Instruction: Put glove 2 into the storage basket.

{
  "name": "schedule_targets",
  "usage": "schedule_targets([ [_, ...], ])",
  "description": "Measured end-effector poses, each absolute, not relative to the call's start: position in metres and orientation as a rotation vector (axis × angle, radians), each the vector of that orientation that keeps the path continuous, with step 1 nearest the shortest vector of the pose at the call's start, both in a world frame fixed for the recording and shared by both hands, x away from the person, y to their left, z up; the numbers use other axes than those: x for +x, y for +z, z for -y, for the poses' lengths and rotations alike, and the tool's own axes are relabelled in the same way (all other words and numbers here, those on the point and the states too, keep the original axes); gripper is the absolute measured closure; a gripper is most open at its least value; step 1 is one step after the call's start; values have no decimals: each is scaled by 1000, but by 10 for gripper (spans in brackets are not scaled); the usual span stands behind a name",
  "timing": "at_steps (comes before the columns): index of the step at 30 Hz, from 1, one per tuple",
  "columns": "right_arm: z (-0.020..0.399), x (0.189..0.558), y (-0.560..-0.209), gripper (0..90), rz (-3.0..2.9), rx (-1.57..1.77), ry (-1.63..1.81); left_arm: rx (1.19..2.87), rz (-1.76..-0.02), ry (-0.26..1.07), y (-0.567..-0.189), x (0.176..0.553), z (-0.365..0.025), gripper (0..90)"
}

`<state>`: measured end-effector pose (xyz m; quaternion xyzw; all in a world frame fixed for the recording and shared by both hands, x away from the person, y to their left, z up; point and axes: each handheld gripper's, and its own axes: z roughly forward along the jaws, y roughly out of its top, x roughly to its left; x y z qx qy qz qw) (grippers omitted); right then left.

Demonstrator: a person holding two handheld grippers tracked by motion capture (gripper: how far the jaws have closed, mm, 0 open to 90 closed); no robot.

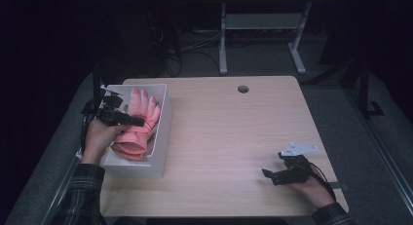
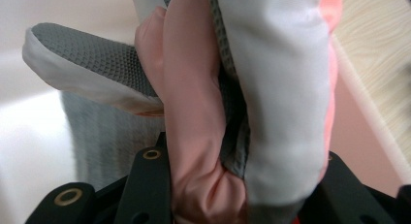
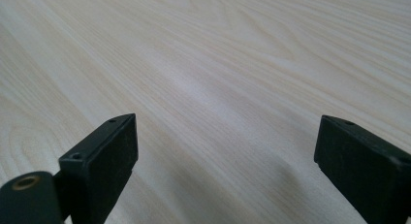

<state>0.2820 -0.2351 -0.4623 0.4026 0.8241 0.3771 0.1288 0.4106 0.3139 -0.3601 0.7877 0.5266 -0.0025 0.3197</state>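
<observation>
Pink ski glove (image 1: 138, 125): clamped in left gripper (image 1: 127, 120), over white bin (image 1: 162, 137); fingers point away.
Right gripper (image 1: 271, 176): jaws apart, empty, well apart on table (image 1: 234, 137).

The high view looks forward and down from above the person's side, taking in the whole tabletop (image 1: 234, 137) and the floor beyond. The left gripper view rides very close, looking along its fingers (image 2: 150, 185) at the pink glove (image 2: 194, 112) in the white bin (image 1: 163, 132), which the high view shares. The right gripper view skims low over bare tabletop (image 3: 218, 64).
</observation>
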Motion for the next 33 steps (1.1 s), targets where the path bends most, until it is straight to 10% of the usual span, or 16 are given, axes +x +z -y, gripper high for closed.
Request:
schedule_targets([
  [10, 235, 282, -462, 82, -2392, 1172, 1095, 2114, -1409, -50, -398, 413, -307, 522],
  [18, 235, 281, -461, 82, -2385, 1177, 1092, 2073, -1345, 114, -366, 402, -313, 160],
  [33, 235, 281, -462, 82, -2391, 1171, 1084, 2071, -1051, 228, -294, 371, -248, 139],
])
